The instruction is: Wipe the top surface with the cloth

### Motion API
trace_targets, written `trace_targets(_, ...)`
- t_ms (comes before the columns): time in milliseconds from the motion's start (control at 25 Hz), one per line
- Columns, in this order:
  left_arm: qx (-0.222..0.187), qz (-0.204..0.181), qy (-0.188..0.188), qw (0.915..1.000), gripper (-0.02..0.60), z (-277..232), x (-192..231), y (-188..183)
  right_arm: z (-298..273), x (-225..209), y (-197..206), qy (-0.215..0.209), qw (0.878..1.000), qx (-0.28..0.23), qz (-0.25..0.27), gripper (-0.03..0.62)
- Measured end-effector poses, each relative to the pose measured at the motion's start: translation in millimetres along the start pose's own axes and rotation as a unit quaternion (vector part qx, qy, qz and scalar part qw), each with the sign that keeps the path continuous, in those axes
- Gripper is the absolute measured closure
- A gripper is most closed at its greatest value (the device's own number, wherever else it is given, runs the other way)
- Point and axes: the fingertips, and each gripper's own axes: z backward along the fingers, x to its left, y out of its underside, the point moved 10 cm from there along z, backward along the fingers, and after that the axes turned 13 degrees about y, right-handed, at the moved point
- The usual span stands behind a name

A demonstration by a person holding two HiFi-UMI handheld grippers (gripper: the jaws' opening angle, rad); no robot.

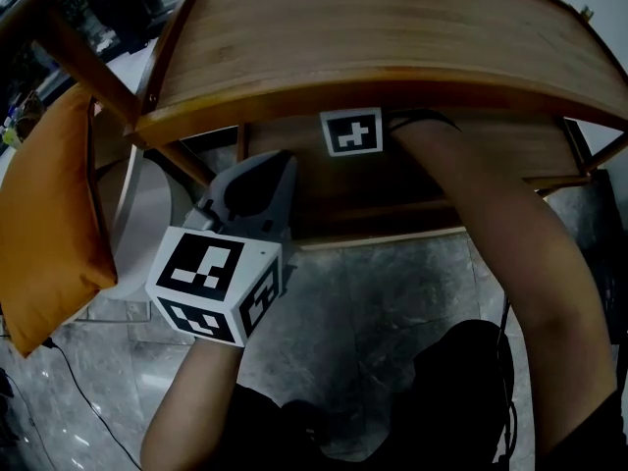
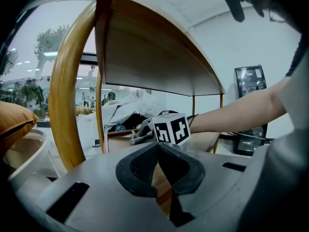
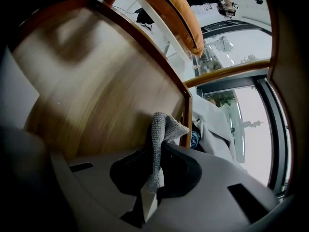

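The curved wooden top surface [image 1: 392, 27] fills the upper head view, with a lower shelf [image 1: 392, 204] under it. My right arm reaches beneath the top; only the right gripper's marker cube [image 1: 350, 132] shows there. In the right gripper view my right gripper [image 3: 153, 178] is shut on a grey knitted cloth [image 3: 159, 139], close to a wooden panel [image 3: 96, 95]. My left gripper [image 1: 270, 165] hangs at the table's front left, apart from the cloth. Its jaws [image 2: 158, 146] are shut on nothing, and they face the right gripper's cube [image 2: 171, 128] and the cloth [image 2: 137, 135] over the shelf.
An orange cushion [image 1: 49, 224] lies on a white seat [image 1: 147, 224] left of the table. Curved wooden legs [image 2: 63, 110] frame the shelf. Grey marble floor [image 1: 392, 302] lies below, with a thin cable [image 1: 88, 400]. A black device [image 2: 251, 110] stands far right.
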Motion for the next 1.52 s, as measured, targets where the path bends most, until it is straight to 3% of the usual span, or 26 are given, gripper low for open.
trace_targets(280,0.005,0.004,-0.011,0.9999,0.569,0,6,-2,44,16,-8,-0.035,0.998,-0.04,0.019,0.56)
trace_targets(680,0.013,0.004,-0.005,0.9999,0.568,-1,-2,2,103,42,-19,-0.06,0.996,-0.062,-0.003,0.562)
trace_targets(1160,0.016,-0.007,0.002,0.9998,0.568,0,-15,-1,151,49,-28,-0.145,0.979,-0.113,0.086,0.562)
trace_targets(1280,0.019,-0.009,0.001,0.9998,0.568,6,-17,-1,156,48,-22,-0.16,0.974,-0.135,0.084,0.562)
trace_targets(1360,0.016,-0.011,0.004,0.9998,0.568,9,-18,-2,162,48,-17,-0.143,0.976,-0.144,0.074,0.562)
trace_targets(1520,0.008,-0.016,0.015,0.9997,0.568,5,-21,-8,159,46,11,-0.048,0.992,-0.112,0.027,0.56)
